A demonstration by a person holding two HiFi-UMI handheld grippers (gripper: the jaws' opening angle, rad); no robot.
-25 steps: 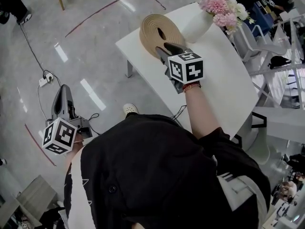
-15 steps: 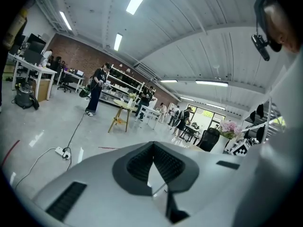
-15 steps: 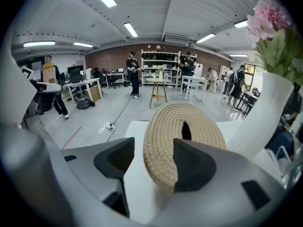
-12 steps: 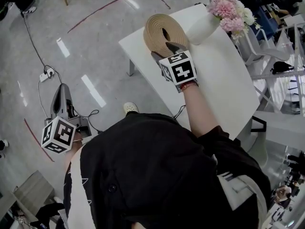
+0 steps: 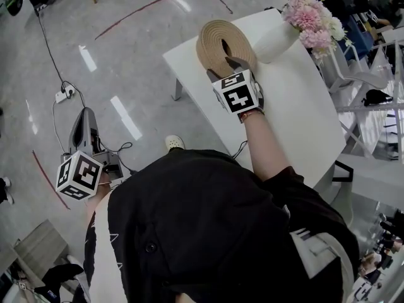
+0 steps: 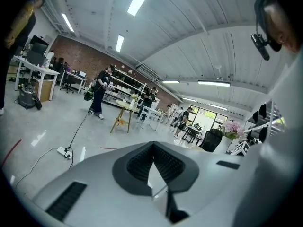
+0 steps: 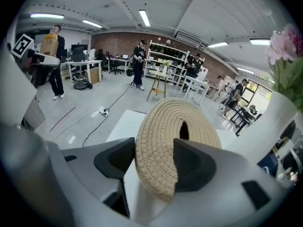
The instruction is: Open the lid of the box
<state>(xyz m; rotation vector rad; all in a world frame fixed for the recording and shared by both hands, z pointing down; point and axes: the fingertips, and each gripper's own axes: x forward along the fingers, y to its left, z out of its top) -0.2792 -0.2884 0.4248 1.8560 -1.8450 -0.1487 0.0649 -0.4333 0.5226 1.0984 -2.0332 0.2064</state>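
A round woven straw lid (image 5: pixel 218 40) with a dark slot in its middle stands tilted on the white table (image 5: pixel 297 106). I cannot make out a box under it. My right gripper (image 5: pixel 226 65) points down at its near rim. In the right gripper view the lid (image 7: pixel 165 141) has that rim between the two fingers of the right gripper (image 7: pixel 154 160). Those jaws have just opened wide, then eased in slightly, and I see no clear squeeze on the rim. My left gripper (image 5: pixel 84 115) hangs over the floor at the left, its left gripper view jaws (image 6: pixel 152 145) shut on nothing.
A white vase (image 5: pixel 274 40) with pink flowers (image 5: pixel 309 21) stands right behind the lid, and in the right gripper view the vase (image 7: pixel 270 126) is close on the right. A power strip and cable (image 5: pixel 62 95) lie on the floor. People and desks are far off.
My right gripper has rolled and sunk a little at the lid's near rim. The left gripper has stayed over the floor.
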